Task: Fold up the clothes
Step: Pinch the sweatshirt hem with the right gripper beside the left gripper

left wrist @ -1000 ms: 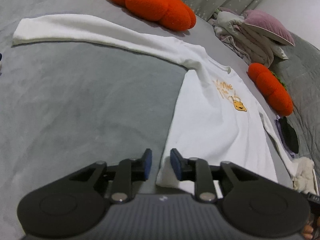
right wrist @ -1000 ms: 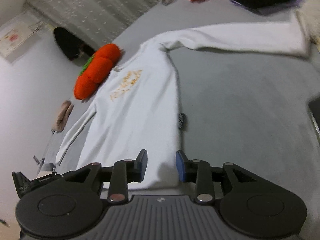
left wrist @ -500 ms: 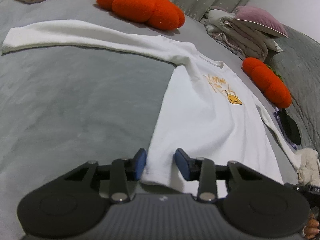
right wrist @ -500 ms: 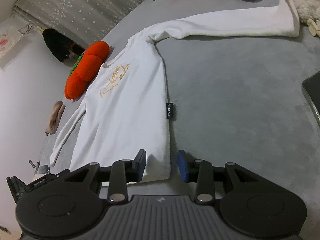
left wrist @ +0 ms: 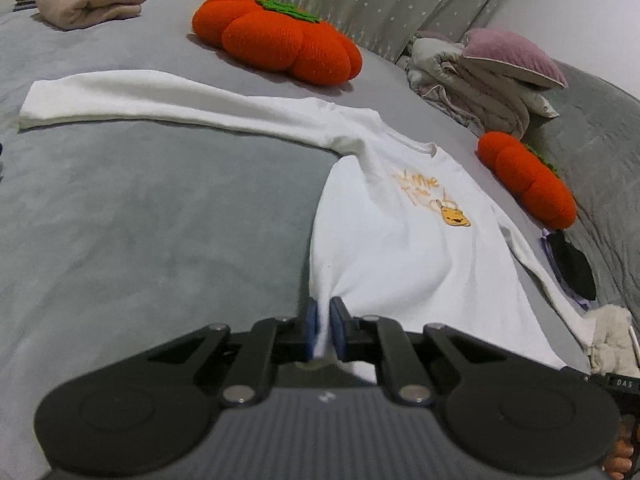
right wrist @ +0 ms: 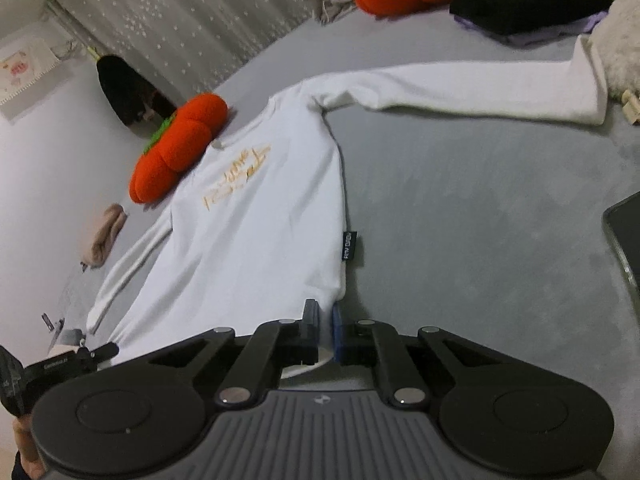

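A grey bed (left wrist: 140, 208) is covered by a white shirt (left wrist: 392, 248), laid flat with both sleeves spread out. Two orange pumpkin pillows (left wrist: 280, 40) are seen near it. One bottom corner is pinched tight by the left gripper (left wrist: 323, 328), the other by the right gripper (right wrist: 326, 330).
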Demonstrator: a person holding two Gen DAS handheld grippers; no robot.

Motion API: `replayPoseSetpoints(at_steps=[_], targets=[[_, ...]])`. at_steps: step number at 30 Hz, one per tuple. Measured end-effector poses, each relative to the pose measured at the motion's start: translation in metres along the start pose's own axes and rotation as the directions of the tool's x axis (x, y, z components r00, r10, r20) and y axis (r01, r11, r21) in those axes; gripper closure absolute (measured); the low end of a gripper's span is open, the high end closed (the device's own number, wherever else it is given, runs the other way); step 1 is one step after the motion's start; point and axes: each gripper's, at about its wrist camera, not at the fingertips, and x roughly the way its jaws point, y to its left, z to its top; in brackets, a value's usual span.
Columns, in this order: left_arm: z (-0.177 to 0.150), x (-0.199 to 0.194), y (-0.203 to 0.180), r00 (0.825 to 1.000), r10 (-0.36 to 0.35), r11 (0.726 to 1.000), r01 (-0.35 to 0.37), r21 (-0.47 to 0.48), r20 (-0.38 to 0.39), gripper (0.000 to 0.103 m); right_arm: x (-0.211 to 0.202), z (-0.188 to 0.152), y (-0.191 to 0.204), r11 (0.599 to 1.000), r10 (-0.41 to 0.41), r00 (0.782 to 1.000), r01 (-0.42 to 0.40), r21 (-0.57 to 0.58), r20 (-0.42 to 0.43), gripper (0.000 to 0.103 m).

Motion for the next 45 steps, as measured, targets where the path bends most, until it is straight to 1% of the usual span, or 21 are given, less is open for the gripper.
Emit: replayPoseSetpoints(at_steps=[5, 9, 18, 20, 21, 24, 26, 28, 31, 34, 35, 38, 40, 42, 43, 44, 45], targets=[[-0.012, -0.014, 0.001, 1.000, -0.010, 1.000, 0.009, -0.029, -0.007, 0.095, -0.017, -0.013, 0.004, 1.000, -0.008, 0.999, 0.009, -0.014, 0.042, 0.094], [-0.022, -0.026, 0.003, 1.000, -0.015, 0.999, 0.016, -0.046, 0.006, 0.096, -0.030, -0.019, 0.006, 0.999, -0.013, 0.997, 0.015, -0.030, 0.077, 0.094], [-0.035, -0.048, 0.009, 0.999, -0.022, 0.996, 0.026, -0.088, 0.041, 0.096, -0.048, -0.029, 0.012, 0.998, -0.003, 0.993, 0.010, -0.056, 0.120, 0.094], [-0.036, -0.053, 0.008, 0.998, -0.015, 0.997, 0.020, -0.079, 0.057, 0.096, -0.052, -0.033, 0.015, 0.998, 0.003, 0.993, 0.005, -0.068, 0.120, 0.094], [-0.037, -0.054, 0.009, 0.998, -0.013, 0.997, 0.017, -0.075, 0.058, 0.096, -0.052, -0.036, 0.016, 0.997, -0.006, 0.993, 0.015, -0.076, 0.115, 0.094], [-0.044, -0.050, 0.007, 1.000, 0.011, 0.998, -0.010, -0.058, 0.029, 0.096, -0.049, -0.041, 0.018, 0.992, -0.057, 0.993, 0.068, -0.103, 0.102, 0.094], [-0.049, -0.045, 0.004, 0.999, 0.035, 0.999, -0.035, -0.031, 0.007, 0.096, -0.050, -0.041, 0.018, 0.990, -0.074, 0.992, 0.085, -0.109, 0.103, 0.094], [-0.053, -0.041, -0.001, 0.998, 0.066, 0.998, -0.066, 0.008, 0.000, 0.096, -0.051, -0.042, 0.018, 0.988, -0.090, 0.990, 0.102, -0.114, 0.105, 0.094], [-0.056, -0.042, -0.001, 0.997, 0.083, 0.996, -0.083, 0.032, 0.007, 0.096, -0.051, -0.045, 0.018, 0.984, -0.113, 0.989, 0.125, -0.123, 0.100, 0.094], [-0.057, -0.045, 0.000, 0.996, 0.084, 0.996, -0.084, 0.029, 0.012, 0.096, -0.054, -0.049, 0.016, 0.982, -0.128, 0.987, 0.141, -0.129, 0.098, 0.095], [-0.057, -0.045, 0.001, 0.996, 0.085, 0.996, -0.086, 0.028, 0.012, 0.096, -0.054, -0.051, 0.016, 0.980, -0.136, 0.986, 0.148, -0.136, 0.098, 0.098], [-0.058, -0.043, 0.001, 0.996, 0.090, 0.996, -0.090, 0.030, 0.008, 0.096, -0.055, -0.053, 0.016, 0.976, -0.149, 0.984, 0.162, -0.145, 0.097, 0.099], [-0.056, -0.042, 0.006, 0.997, 0.078, 0.997, -0.078, 0.006, 0.002, 0.096, -0.056, -0.051, 0.013, 0.981, -0.132, 0.986, 0.144, -0.134, 0.098, 0.099], [-0.054, -0.041, 0.013, 0.998, 0.064, 0.998, -0.064, -0.024, -0.003, 0.094, -0.057, -0.048, 0.009, 0.988, -0.106, 0.989, 0.115, -0.099, 0.099, 0.098], [-0.053, -0.041, 0.016, 0.998, 0.057, 0.998, -0.058, -0.039, -0.006, 0.092, -0.056, -0.047, 0.004, 0.992, -0.095, 0.991, 0.102, -0.068, 0.096, 0.092], [-0.052, -0.041, 0.019, 0.999, 0.050, 0.997, -0.051, -0.053, -0.008, 0.088, -0.056, -0.045, 0.001, 0.995, -0.091, 0.992, 0.095, -0.040, 0.093, 0.082], [-0.051, -0.040, 0.022, 0.999, 0.043, 0.997, -0.044, -0.068, -0.011, 0.083, -0.055, -0.044, -0.002, 0.996, -0.089, 0.992, 0.091, -0.019, 0.092, 0.077]])
